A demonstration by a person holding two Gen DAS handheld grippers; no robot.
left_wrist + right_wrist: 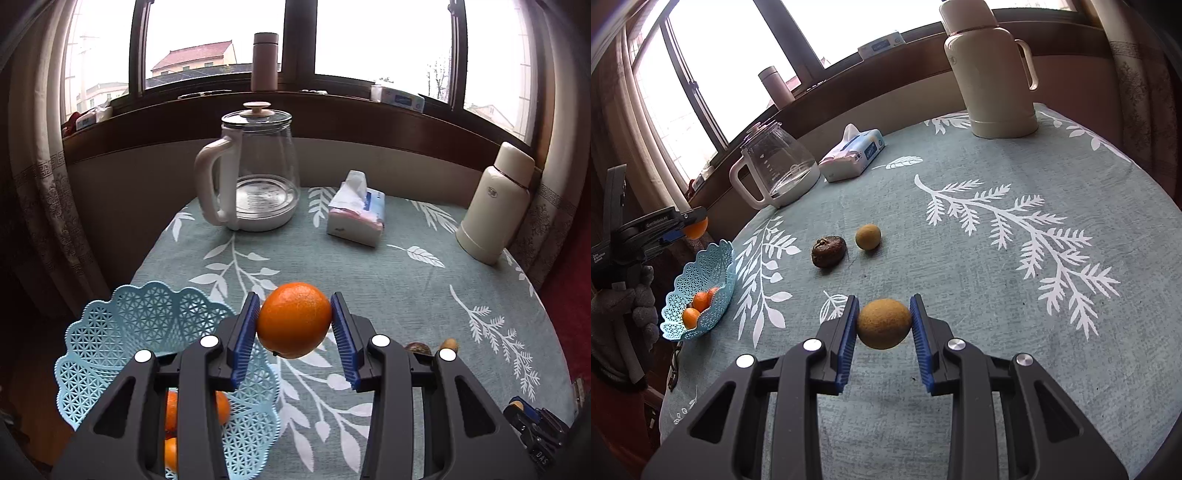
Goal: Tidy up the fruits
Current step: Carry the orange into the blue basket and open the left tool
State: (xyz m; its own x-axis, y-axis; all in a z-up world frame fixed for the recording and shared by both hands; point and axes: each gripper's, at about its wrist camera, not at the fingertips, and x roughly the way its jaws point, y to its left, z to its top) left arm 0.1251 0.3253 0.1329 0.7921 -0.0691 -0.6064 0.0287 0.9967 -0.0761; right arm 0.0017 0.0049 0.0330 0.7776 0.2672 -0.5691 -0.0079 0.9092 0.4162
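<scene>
Clamped between the left tool (294,320) pads, an orange (294,319) is held above the surface, blue basket (110,332) just lower-left, while a brown fruit (884,324) is gripped by the right tool (884,325).

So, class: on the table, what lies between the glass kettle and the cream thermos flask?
A tissue pack lies on the leaf-patterned tablecloth between the glass kettle and the cream thermos flask, apart from both. Both wrist views show it.
</scene>
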